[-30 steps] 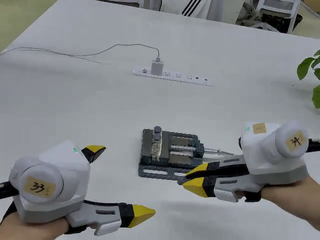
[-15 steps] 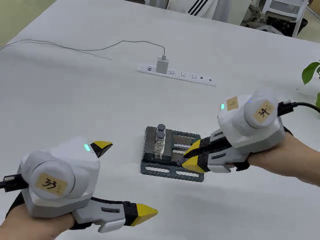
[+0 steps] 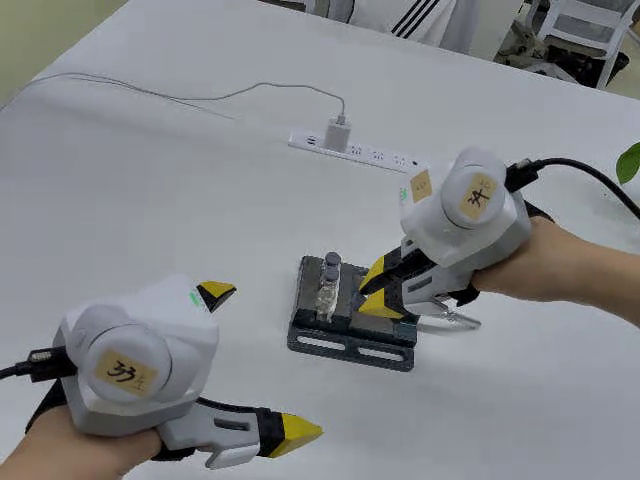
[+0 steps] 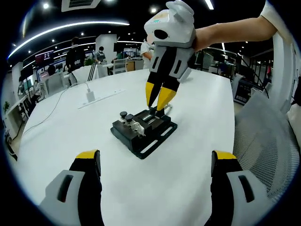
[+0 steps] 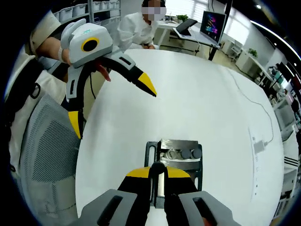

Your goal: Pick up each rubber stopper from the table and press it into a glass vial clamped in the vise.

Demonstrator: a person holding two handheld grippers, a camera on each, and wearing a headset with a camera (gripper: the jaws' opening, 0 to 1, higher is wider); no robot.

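Both vials (image 3: 327,297) in the vise (image 3: 350,338) already carry stoppers (image 3: 331,262). Right gripper (image 3: 372,290), at the vise's 3 o'clock, has jaws nearly closed, apparently pinching its screw (image 5: 157,168). Left gripper (image 3: 258,362) hovers at 7 o'clock over the surface (image 3: 150,180), jaws wide.

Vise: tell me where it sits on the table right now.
In the head view the vise sits centre-frame, on the near side of the power strip, with the right gripper at its right end.
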